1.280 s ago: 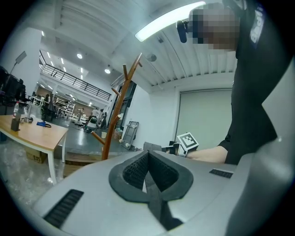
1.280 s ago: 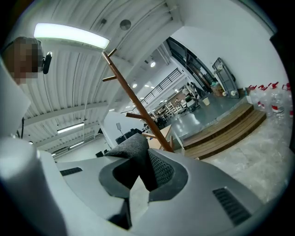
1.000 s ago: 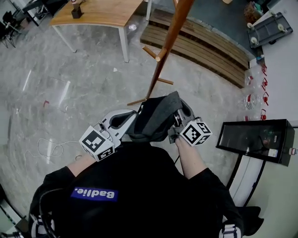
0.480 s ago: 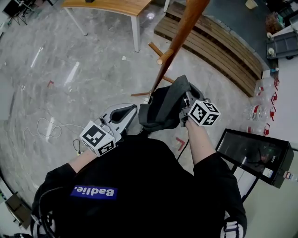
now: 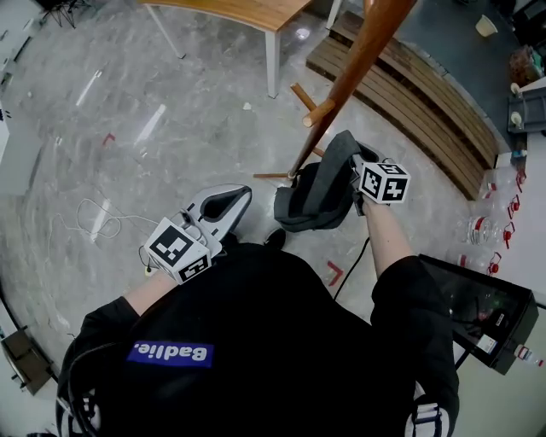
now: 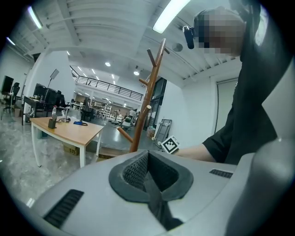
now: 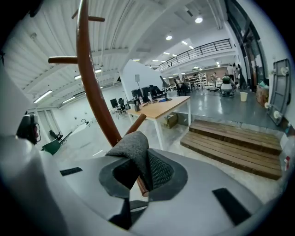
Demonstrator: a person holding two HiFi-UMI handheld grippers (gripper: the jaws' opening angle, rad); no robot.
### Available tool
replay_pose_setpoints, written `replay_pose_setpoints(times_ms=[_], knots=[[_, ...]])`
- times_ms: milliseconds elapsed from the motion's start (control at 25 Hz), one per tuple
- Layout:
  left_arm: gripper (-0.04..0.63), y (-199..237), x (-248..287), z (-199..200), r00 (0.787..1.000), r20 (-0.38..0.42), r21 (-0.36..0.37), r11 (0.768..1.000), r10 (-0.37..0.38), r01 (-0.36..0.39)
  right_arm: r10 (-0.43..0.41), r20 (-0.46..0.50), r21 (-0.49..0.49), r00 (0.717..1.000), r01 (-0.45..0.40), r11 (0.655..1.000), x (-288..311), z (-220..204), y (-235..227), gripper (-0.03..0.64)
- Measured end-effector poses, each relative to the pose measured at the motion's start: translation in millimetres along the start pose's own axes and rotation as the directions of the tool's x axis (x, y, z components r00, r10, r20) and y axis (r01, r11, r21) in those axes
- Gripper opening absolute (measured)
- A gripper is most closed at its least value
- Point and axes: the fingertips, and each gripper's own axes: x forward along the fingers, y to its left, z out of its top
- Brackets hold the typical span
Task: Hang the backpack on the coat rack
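The backpack point(image 5: 309, 201) hangs in the air from your right gripper point(image 5: 351, 162), just beside the lower pole of the coat rack point(image 5: 354, 72). It is not on any peg. Its grey strap point(image 5: 339, 154) runs up to the jaws and the dark body droops under it, so its long axis runs top to bottom, strap end up and base toward the floor point(image 5: 128, 145). From the head view you cannot tell whether the bag touches the pole.

Your right gripper point(image 7: 138, 173) is pinching that strap point(image 7: 132, 148): a fold of grey fabric is clamped between the jaw pads and bulges out above them. The rack's pole point(image 7: 92, 87) rises close ahead of it, and a brown peg point(image 7: 133, 123) shows right behind the fabric.

Your left gripper point(image 5: 230, 201) sits lower and to the left, apart from the bag. In the left gripper view its jaws point(image 6: 146, 173) are pressed together with nothing between them, and they point toward the rack point(image 6: 146, 99).

The floor is pale grey polished stone. A white cable point(image 5: 85, 224) lies looped on it near your left side, and a red tape mark point(image 5: 334, 273) sits near your feet. A wooden table point(image 5: 256, 10) with white legs stands beyond the rack at the far edge of the floor. A low slatted wooden platform point(image 5: 418, 94) runs behind the rack to the right. A black case point(image 5: 482, 307) stands by your right elbow. The gripper views show a large open hall with ceiling strip lights and a railed upper gallery point(image 7: 203, 48).
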Motion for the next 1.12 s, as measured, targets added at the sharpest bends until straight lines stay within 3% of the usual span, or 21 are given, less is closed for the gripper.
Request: replay_pose_setpoints(times_ms=[280, 640, 800, 1120], knots=[[0.009, 2, 6, -7, 0.999, -0.027, -0.001, 0.999, 0.036, -0.036, 0.029, -0.137, -0.027, 0.990, -0.033, 0.999, 52, -31, -25, 0.031], [0.009, 18, -3, -10, 0.990, -0.072, 0.003, 0.993, 0.117, -0.117, 0.102, -0.214, -0.004, 0.972, -0.105, 0.994, 94, -73, -62, 0.031], [0.009, 22, -6, -14, 0.986, -0.093, 0.010, 0.991, 0.136, -0.135, 0.153, -0.215, 0.045, 0.964, -0.147, 0.988, 108, -100, -68, 0.032], [0.009, 32, -11, -18, 0.983, -0.125, 0.016, 0.991, 0.137, -0.137, 0.156, -0.155, 0.128, 0.976, -0.136, 0.982, 118, -143, -59, 0.040]])
